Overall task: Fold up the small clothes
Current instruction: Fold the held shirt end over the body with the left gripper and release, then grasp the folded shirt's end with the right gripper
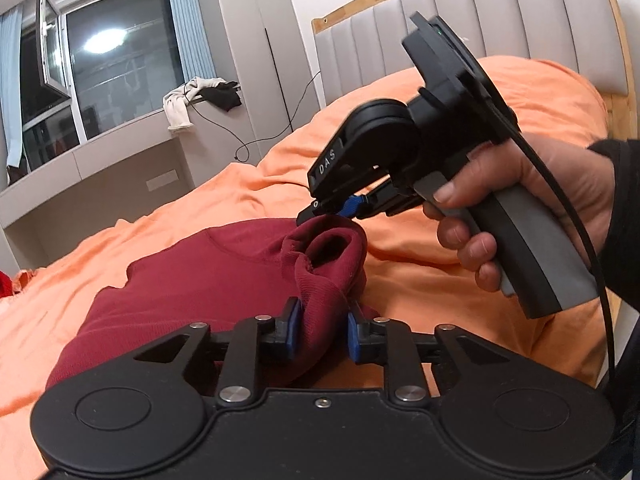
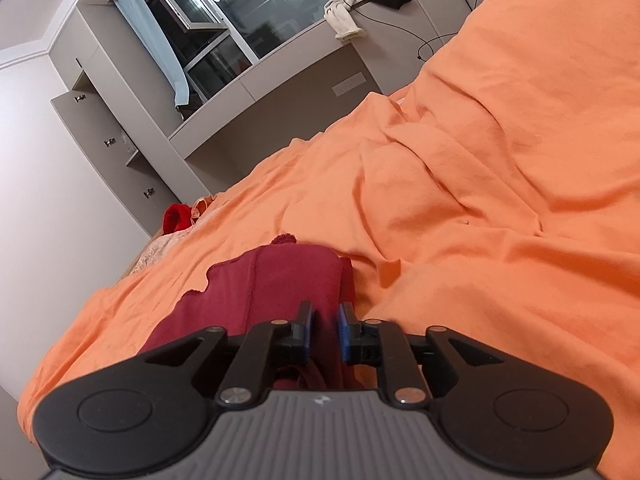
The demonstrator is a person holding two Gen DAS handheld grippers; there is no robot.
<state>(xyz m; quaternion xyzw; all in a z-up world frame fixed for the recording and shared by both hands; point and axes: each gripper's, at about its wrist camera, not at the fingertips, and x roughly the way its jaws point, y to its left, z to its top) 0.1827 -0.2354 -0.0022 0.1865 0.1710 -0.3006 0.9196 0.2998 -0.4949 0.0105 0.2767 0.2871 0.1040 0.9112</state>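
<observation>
In the left wrist view, your left gripper (image 1: pixel 320 330) had its blue pads closed in on a bunched fold of the red garment (image 1: pixel 192 280), which lay spread on the orange bedspread (image 1: pixel 420 272). The cloth filled the gap between the pads, so you had it pinched. Your right gripper (image 1: pixel 320 211), held in your right hand (image 1: pixel 520 204), sat at the raised hem of the same fold, its tips nearly together on the edge; whether it truly gripped was hard to tell from here.

In the right wrist view, that gripper (image 2: pixel 324 332) showed red cloth running between its narrowly parted pads, so you most likely held it there too. The garment (image 2: pixel 280 276) stretched away over the bedspread (image 2: pixel 480 200), one edge already turned over on itself.

By my judgement you were mid-fold: one side lifted, nothing yet laid flat or squared. More clothes (image 2: pixel 176 218) waited at the far bed edge, unfolded.
</observation>
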